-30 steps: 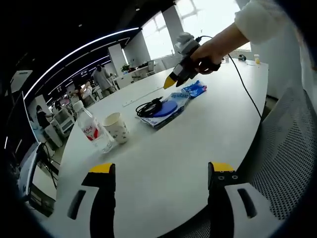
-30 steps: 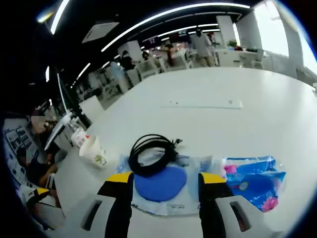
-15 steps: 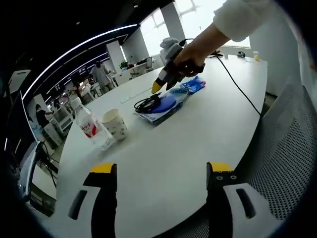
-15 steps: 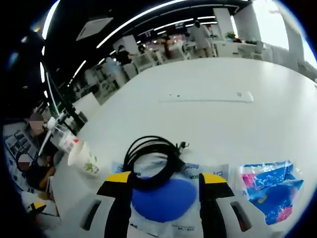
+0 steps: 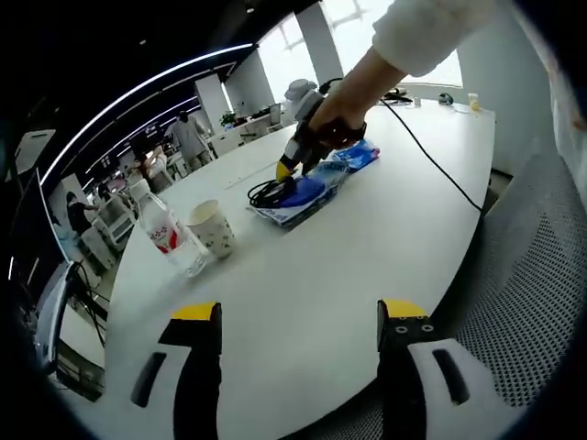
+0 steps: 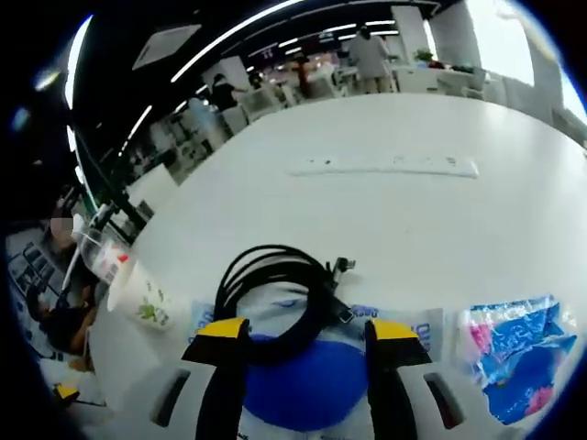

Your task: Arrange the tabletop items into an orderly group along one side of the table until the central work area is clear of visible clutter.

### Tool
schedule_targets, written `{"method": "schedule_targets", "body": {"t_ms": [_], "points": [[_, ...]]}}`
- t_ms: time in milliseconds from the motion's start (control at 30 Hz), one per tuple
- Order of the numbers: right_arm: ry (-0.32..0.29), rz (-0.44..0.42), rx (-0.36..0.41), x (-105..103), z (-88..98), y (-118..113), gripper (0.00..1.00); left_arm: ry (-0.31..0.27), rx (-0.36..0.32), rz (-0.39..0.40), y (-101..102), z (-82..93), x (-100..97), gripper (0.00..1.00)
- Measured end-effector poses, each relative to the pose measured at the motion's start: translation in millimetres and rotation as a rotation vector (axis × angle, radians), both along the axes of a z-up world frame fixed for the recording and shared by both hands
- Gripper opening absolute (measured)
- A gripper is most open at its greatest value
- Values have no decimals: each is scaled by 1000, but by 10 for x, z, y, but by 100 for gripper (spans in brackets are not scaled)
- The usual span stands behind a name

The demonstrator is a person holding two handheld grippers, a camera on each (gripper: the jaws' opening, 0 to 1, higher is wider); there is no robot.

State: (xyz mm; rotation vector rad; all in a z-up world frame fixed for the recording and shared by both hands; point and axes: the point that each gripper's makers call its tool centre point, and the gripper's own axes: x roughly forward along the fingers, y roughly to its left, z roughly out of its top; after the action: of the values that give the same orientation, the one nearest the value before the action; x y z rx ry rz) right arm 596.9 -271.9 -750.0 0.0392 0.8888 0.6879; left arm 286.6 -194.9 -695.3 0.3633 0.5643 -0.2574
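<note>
Now the right gripper, jaws open, has closed in over the black cable coil; grasp appears imminent; left gripper stays open above the table.

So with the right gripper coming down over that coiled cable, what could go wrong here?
The black cable coil lies loose on the blue-disc packet, so the open right gripper could pinch the packet too, or catch one loop and uncoil it. Dragging the packet might push the blue snack bag beside it. The paper cup and water bottle stand close together; a sweep that way could tip them.
</note>
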Motion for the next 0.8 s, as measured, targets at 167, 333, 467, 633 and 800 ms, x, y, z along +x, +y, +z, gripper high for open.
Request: {"method": "schedule_targets", "body": {"t_ms": [167,333,467,633,800], "points": [[-14,-13,-24,66,-52,32,47,-1,12,7,21,0,2,68],[-57,20,-108,93,-94,3,41,8,21,6,28,-14,-2,68],[-67,1,-107,113,-93,3,38,14,22,3,25,-22,-6,67],[-63,-94,-96,196,-96,-96,22,20,35,0,34,-37,-10,67],[-7,-179,-22,204,-83,-129,11,25,42,-2,44,-53,-16,66]]}}
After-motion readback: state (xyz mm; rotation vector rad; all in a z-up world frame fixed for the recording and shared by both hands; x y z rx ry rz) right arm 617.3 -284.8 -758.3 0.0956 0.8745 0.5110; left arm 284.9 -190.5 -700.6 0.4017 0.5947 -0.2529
